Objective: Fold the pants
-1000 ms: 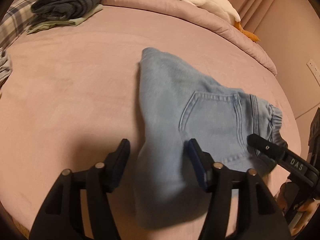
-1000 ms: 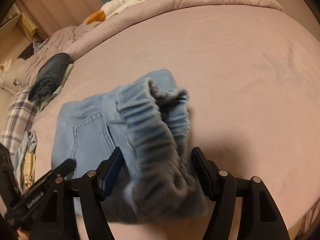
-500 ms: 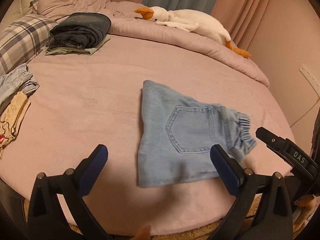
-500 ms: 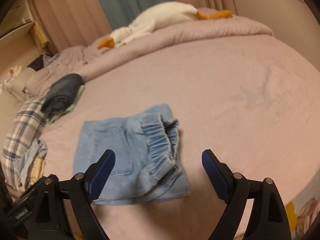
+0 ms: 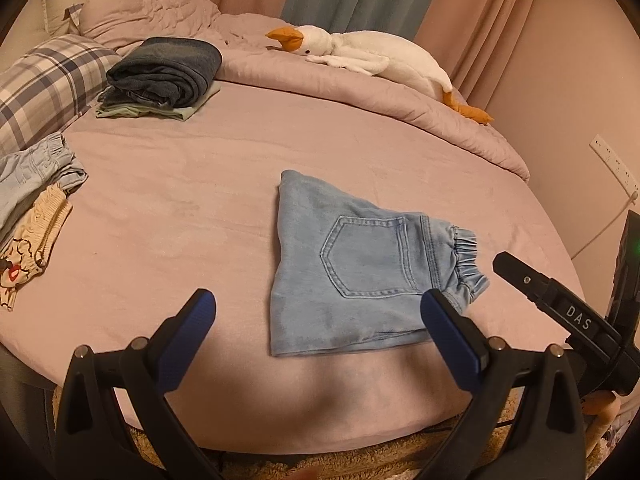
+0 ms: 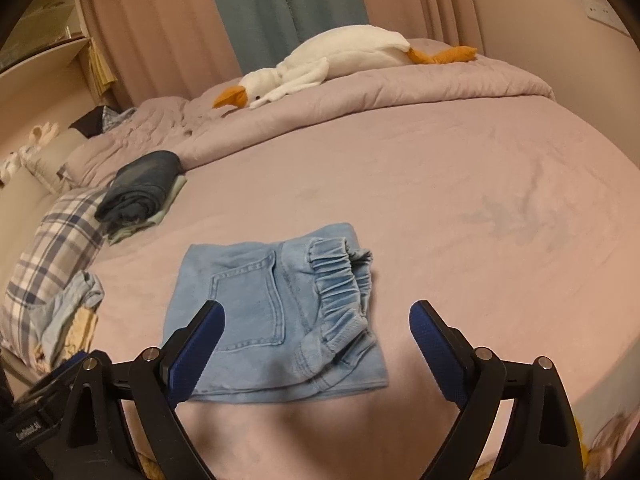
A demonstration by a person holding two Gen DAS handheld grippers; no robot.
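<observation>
The light blue denim pants (image 5: 352, 268) lie folded into a small flat bundle on the pink bed (image 5: 200, 208), back pocket up, elastic waistband at the right. They also show in the right wrist view (image 6: 276, 316). My left gripper (image 5: 316, 320) is open and empty, held above the bed's near edge, short of the pants. My right gripper (image 6: 316, 334) is open and empty too, pulled back from the bundle; its finger shows at the right of the left wrist view (image 5: 560, 304).
A stack of folded dark clothes (image 5: 164, 76) sits at the back left by a plaid pillow (image 5: 44, 80). Loose garments (image 5: 32, 208) lie at the left edge. A white goose plush (image 5: 360, 54) rests on the rolled duvet behind. A wall stands at the right.
Both grippers opened, let go of the pants and drew back toward the bed's near edge. The pants now lie flat and folded on the bed.
</observation>
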